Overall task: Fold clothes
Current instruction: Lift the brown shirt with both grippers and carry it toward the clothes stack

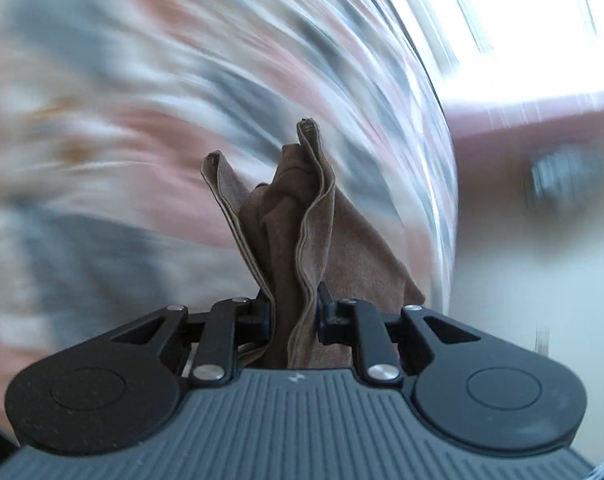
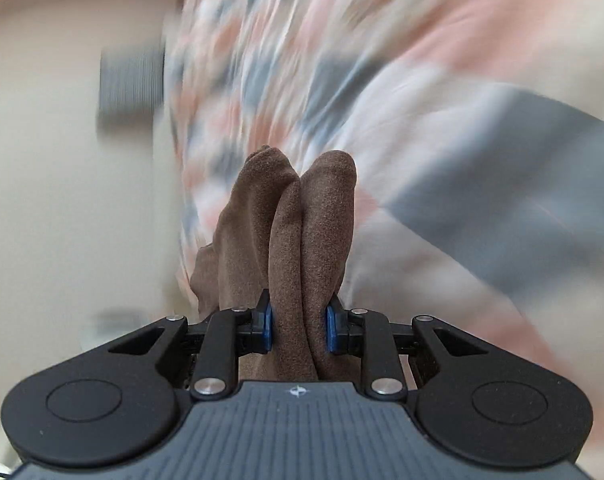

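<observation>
Left wrist view: the left gripper (image 1: 294, 318) is clamped on bunched brown cloth (image 1: 298, 216), whose hemmed edges stand up ahead of the fingers. Beyond it, a blurred pink-grey patterned fabric (image 1: 142, 100) is seen. Right wrist view: rounded folds of the brown cloth (image 2: 294, 220) are pinched by the right gripper (image 2: 298, 328).

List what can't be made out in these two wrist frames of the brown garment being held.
- Left wrist view: the patterned pink-grey-white fabric behind is motion-blurred; a dark object at right is unidentifiable.
- Left gripper hides the brown cloth below its fingers.
- Right wrist view: right gripper clamps brown cloth; garment type and extent are cut off.
- Grey blurred block: unidentifiable.
</observation>
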Tool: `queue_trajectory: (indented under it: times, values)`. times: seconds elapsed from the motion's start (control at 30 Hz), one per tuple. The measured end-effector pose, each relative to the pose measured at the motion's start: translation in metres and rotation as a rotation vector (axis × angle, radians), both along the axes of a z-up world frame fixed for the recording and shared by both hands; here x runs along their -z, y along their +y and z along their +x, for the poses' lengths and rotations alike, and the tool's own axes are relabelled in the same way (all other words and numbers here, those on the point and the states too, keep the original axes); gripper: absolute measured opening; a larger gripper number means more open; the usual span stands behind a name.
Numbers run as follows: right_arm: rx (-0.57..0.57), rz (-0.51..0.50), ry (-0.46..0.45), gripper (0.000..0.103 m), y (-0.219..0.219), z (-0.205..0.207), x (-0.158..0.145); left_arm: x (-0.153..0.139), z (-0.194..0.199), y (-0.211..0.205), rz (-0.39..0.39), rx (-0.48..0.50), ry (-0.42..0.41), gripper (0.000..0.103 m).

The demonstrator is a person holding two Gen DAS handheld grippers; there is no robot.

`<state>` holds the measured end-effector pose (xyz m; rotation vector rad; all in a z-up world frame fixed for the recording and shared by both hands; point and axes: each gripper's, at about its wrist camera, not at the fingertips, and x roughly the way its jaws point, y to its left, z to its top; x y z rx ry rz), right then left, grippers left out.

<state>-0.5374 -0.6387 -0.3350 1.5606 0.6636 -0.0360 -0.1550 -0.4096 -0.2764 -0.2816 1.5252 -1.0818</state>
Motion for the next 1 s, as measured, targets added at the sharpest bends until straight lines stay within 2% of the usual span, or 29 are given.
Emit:
queue_trajectory:
  times: [0.13,0.27,0.5,0.6,0.7,0.87,1.0]
  values:
    - [0.373,0.009,-0.022,0.024,0.024,-0.125,-0.036,-0.030,-0.096,-0.098,-0.051,0.313,-0.026,0.016]
    - [0.722,-0.028,-0.066,0.024,0.039,-0.236,-0.074,-0.067,-0.200,-0.217,-0.136,0.569,-0.030,0.016]
    - [1.250,-0.149,-0.161,0.024,0.028,-0.410,-0.145,-0.139,-0.401,-0.412,-0.301,0.897,-0.022,0.016]
    - [1.413,-0.202,-0.185,0.024,0.011,-0.472,-0.167,-0.158,-0.477,-0.482,-0.347,0.986,-0.008,0.016]
    - [1.545,-0.215,-0.223,0.024,-0.008,-0.513,-0.169,-0.165,-0.538,-0.536,-0.358,1.041,-0.046,0.016]
    - [1.665,-0.150,-0.231,0.024,-0.050,-0.537,-0.136,-0.153,-0.605,-0.599,-0.320,1.110,-0.112,0.016]
    - [1.709,-0.089,-0.207,0.024,-0.075,-0.549,-0.104,-0.120,-0.634,-0.630,-0.244,1.157,-0.143,0.017]
